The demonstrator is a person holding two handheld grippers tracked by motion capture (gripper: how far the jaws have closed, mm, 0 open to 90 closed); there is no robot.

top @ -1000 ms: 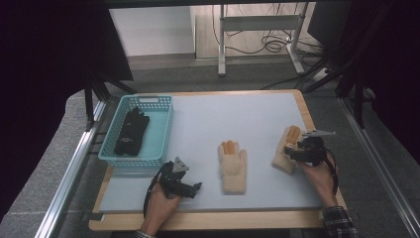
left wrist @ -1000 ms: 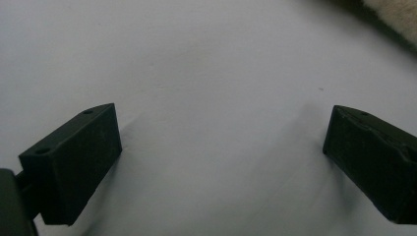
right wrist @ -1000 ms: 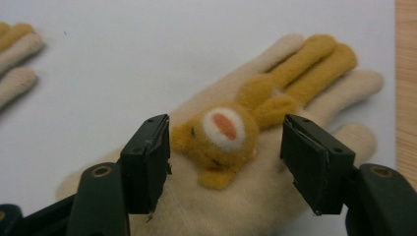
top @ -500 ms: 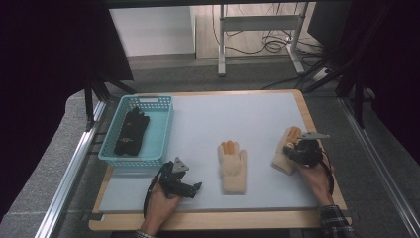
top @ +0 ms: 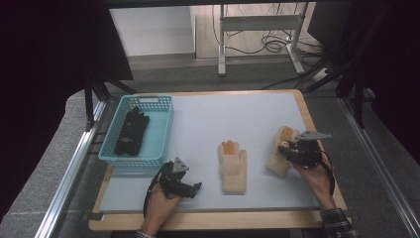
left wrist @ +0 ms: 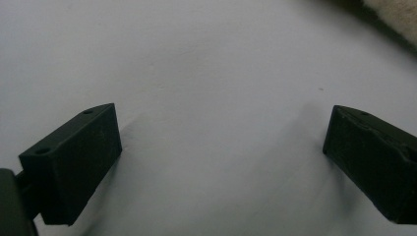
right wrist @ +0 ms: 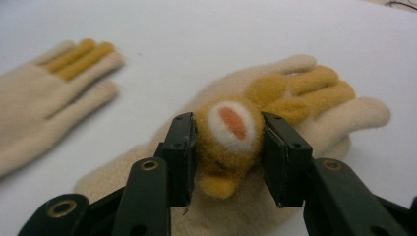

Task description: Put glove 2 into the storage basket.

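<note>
A cream glove with orange fingers (top: pixel 275 162) (right wrist: pixel 314 96) lies at the right of the white mat. My right gripper (top: pixel 286 148) (right wrist: pixel 228 133) has just been closing. It is now shut on the glove's orange plush patch, which bulges between the pads. A matching cream glove (top: pixel 233 166) (right wrist: pixel 44 98) lies flat at mid-table. My left gripper (top: pixel 192 189) (left wrist: pixel 221 147) rests low over the bare mat near the front edge, open, with nothing between its fingers.
A teal basket (top: pixel 161 130) holding black gloves (top: pixel 131 131) stands at the left of the mat. The wooden table edge (top: pixel 213 220) runs along the front. A corner of the middle glove (left wrist: pixel 398 14) shows beyond the left gripper.
My right gripper has closed on the right glove's plush patch and shifted slightly left, bunching the glove. The left hand has stayed put.
</note>
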